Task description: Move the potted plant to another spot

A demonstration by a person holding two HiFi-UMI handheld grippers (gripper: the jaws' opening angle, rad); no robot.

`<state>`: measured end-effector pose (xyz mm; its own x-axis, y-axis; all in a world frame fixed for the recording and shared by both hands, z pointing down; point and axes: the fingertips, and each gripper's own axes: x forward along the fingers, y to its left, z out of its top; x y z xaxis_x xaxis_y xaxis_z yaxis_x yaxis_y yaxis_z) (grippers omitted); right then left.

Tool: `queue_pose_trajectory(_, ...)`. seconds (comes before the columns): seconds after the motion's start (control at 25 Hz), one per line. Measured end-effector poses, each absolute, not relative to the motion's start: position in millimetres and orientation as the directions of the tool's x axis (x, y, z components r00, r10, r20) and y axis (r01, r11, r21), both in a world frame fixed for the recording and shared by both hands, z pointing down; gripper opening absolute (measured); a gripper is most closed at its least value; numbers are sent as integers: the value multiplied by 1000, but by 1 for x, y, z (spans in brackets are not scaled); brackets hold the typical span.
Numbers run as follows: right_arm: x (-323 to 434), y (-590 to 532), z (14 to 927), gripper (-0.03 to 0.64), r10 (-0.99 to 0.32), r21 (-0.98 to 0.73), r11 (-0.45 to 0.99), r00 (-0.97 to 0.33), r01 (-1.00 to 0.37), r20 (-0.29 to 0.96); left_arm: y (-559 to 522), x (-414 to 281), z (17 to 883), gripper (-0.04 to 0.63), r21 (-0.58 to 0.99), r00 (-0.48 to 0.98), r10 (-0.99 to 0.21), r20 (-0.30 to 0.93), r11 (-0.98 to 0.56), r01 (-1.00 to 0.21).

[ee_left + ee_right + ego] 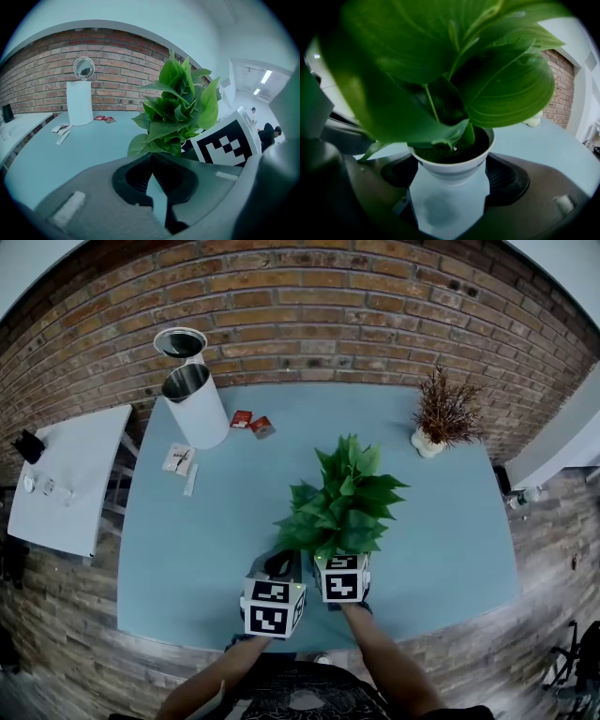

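**Potted plant** point(345, 498): green, broad-leaved, in a white pot of dark soil. It is at the near middle of the desk point(187, 549), and the leaves hide the pot in the head view.

**Right hand-held gripper** point(451, 176): the jaws are spread to the pot's width, one against each side of the pot below its rim, holding it. A patch of shadow lies on the desk just under the pot. Whether the base touches the surface cannot be told.

**Left hand-held gripper** point(151, 161): just beside the right one, on its left. The jaws are drawn together at the tips with nothing between them, and only a sliver of desk shows behind the tips.

**Desk**: pale blue, set against a brick wall point(356, 306).

**Also on the desk:**
- A white cylindrical bin point(195, 401) with its lid raised, at the far left.
- Two red packets point(262, 427) near the bin.
- A white packet point(178, 458) in front of the bin.
- A dried brown plant point(442, 412) in a white pot at the far right, well apart from the green plant.

**White side table** point(66, 474): stands left of the desk.
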<state>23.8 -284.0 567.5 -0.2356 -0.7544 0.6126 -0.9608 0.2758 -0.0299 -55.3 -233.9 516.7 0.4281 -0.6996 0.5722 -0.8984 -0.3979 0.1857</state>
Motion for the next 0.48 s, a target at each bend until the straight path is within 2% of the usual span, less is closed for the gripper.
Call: queue_pose_trajectory(0.48, 18, -310, 568, 448, -758, -33, 272, -236, -962, 609, -254, -60, 519, -2, 188, 439, -688, 578, -411, -892)
